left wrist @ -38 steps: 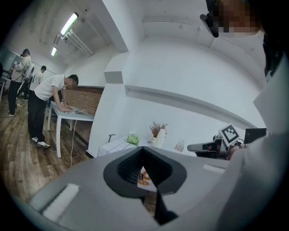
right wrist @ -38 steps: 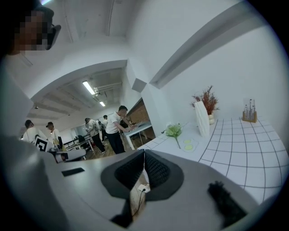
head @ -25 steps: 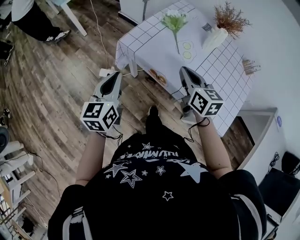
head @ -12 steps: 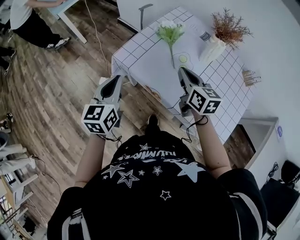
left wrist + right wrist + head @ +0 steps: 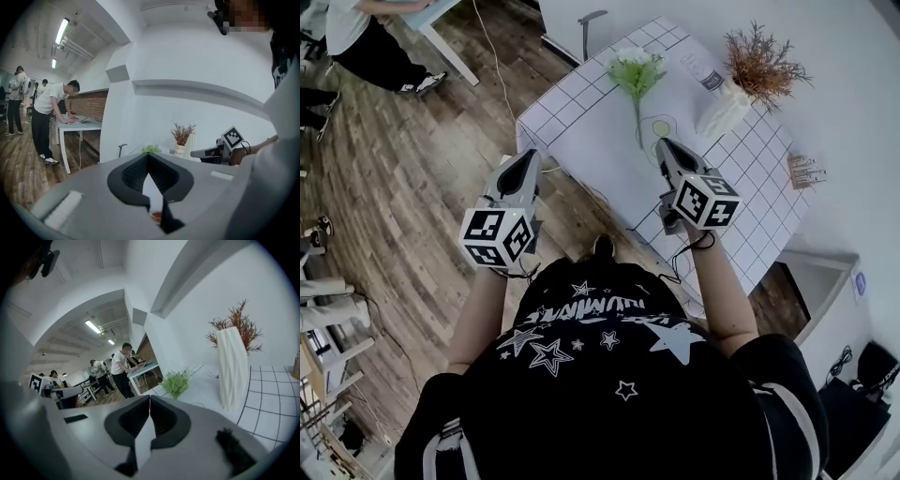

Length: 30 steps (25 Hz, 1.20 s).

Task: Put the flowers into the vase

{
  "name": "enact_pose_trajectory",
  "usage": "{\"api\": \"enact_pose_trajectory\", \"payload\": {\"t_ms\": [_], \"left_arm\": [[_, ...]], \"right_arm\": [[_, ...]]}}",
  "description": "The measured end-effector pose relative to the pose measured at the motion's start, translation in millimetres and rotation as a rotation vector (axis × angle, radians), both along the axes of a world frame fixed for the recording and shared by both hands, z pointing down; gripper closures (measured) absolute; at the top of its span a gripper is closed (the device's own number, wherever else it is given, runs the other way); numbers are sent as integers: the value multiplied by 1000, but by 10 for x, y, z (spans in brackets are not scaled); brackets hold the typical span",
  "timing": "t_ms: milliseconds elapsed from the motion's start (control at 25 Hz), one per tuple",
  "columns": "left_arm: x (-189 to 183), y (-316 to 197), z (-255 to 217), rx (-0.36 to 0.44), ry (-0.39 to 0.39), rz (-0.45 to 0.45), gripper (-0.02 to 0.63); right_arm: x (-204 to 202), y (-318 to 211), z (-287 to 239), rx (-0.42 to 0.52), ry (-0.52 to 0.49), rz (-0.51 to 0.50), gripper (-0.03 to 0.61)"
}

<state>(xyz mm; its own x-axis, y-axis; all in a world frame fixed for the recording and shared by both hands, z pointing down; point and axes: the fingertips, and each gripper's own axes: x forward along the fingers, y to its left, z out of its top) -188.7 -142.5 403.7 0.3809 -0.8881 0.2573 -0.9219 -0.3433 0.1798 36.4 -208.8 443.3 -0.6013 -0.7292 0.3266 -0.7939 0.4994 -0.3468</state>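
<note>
- Green flowers point(image 5: 636, 70) with white heads lie flat on the desk point(image 5: 581, 108), on a white checked cloth, with the stem toward the person.
- White ribbed vase point(image 5: 724, 108) stands upright near the flowers, at their right in the head view and apart from them. Brown dried twigs point(image 5: 761, 45) already stand in it.
- Left gripper point(image 5: 528, 156) is clenched with nothing between its jaws. It hangs over the wooden floor point(image 5: 403, 187), just beside the desk edge.
- Right gripper point(image 5: 665, 146) is also clenched and empty. It is above the desk, near the lower end of the stem.
- I judge that the step in hand is the approach; the flowers are not yet picked up.
- The next move probably asks the right gripper to part its jaws, come down on the stem and close on it. After lifting, the stem end must find the vase mouth beside the twigs.
</note>
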Motion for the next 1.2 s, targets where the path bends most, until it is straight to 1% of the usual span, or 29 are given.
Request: {"api": "enact_pose_trajectory", "payload": {"t_ms": [120, 280, 480, 720, 880, 1000, 1200], "left_arm": [[18, -31, -34, 6, -14, -19, 604], [-1, -34, -17, -11, -29, -32, 604], [-41, -123, 25, -25, -34, -29, 604], [54, -381, 150, -51, -16, 52, 604], [87, -666, 126, -38, -2, 114, 604], [128, -887, 142, -46, 15, 163, 604], [170, -1243, 163, -59, 17, 256, 604]], "right_arm": [[-51, -80, 23, -8, -23, -29, 566], [-89, -143, 6, 0, -39, -42, 566], [-23, -218, 53, -14, -46, -6, 566], [54, -277, 161, -41, -28, 64, 566], [69, -328, 162, -49, -20, 114, 566], [59, -378, 177, -64, -8, 144, 566], [2, -544, 168, -79, -7, 201, 566]]}}
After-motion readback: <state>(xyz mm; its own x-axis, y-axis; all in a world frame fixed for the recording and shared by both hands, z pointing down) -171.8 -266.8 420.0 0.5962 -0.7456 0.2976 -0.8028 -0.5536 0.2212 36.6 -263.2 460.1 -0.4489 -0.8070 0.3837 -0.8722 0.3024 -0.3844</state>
